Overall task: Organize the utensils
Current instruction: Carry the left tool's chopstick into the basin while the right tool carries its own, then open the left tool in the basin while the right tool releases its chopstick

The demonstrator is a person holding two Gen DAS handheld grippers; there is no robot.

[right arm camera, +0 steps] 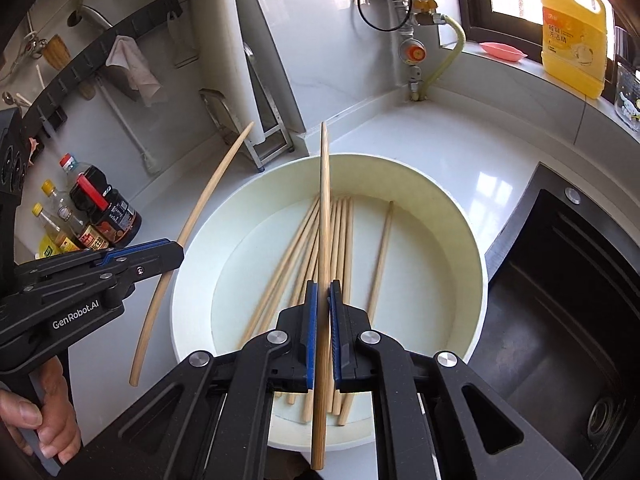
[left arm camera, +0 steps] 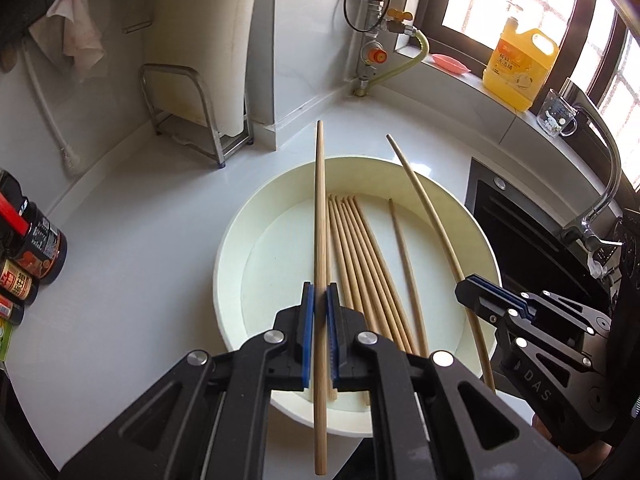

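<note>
Above the white basin (left arm camera: 240, 240) at frame centre, each gripper, left (left arm camera: 319, 300) and right (right arm camera: 323, 300), pinches one chopstick; next, probably, lay both beside the bundle (left arm camera: 360, 264).

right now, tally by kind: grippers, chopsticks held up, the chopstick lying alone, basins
grippers: 2, left gripper, right gripper
held chopsticks: 2, left chopstick, right chopstick
lone chopstick: 1
basin: 1
total: 6
bundled chopsticks overlap too much to count
</note>
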